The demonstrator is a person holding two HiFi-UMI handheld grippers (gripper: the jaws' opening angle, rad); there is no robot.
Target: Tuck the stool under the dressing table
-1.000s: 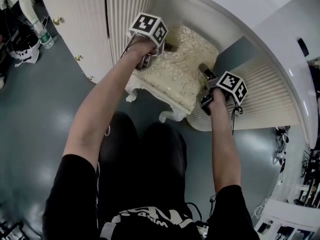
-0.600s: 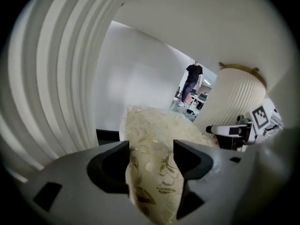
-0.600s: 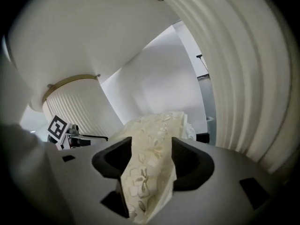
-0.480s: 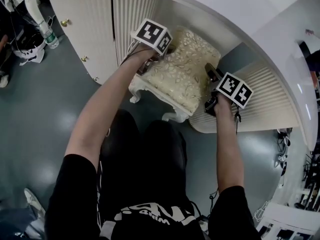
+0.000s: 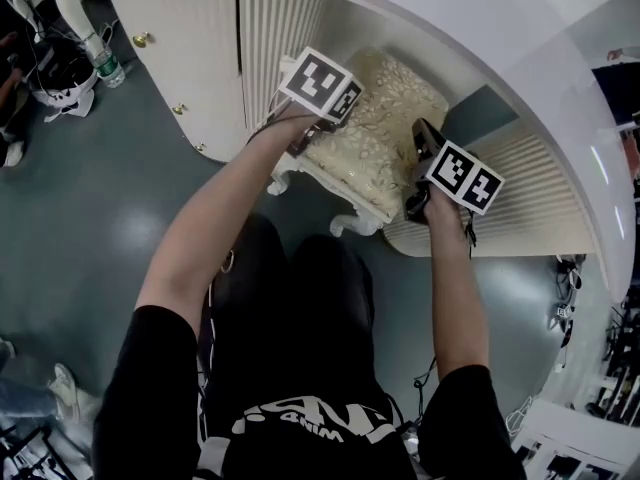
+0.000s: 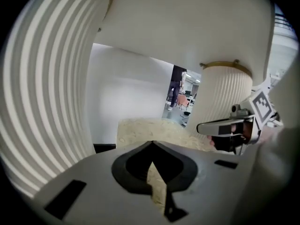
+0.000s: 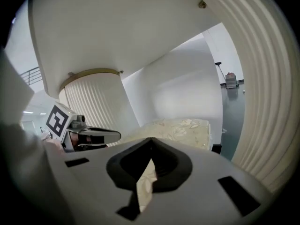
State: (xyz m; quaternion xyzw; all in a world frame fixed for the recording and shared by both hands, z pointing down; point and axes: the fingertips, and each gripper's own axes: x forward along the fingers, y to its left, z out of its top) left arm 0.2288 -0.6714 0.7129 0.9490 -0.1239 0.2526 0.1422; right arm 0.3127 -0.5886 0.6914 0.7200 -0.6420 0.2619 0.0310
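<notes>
The stool [image 5: 378, 133], with a cream floral cushion and white carved legs, stands in the knee space under the curved white dressing table top [image 5: 480, 28]. Its front legs [image 5: 345, 225] still poke out toward me. My left gripper [image 5: 343, 106] hovers over the cushion's left edge, mostly hidden by its marker cube. The jaws are shut with nothing between them [image 6: 152, 144]. My right gripper [image 5: 419, 128] hangs over the cushion's right edge, also shut and empty [image 7: 151, 139]. Each gripper view shows the cushion [image 6: 145, 128] [image 7: 180, 127] below and the other gripper across it.
Ribbed white pedestals flank the stool on the left [image 5: 272, 28] and the right [image 5: 535, 198]. A cabinet door with brass knobs [image 5: 141, 40] lies further left, and a water bottle [image 5: 106, 68] stands on the grey floor. My legs are just in front of the stool.
Both grippers went from open at the cushion's sides to shut, and both lifted up off the stool. The stool stays under the table.
</notes>
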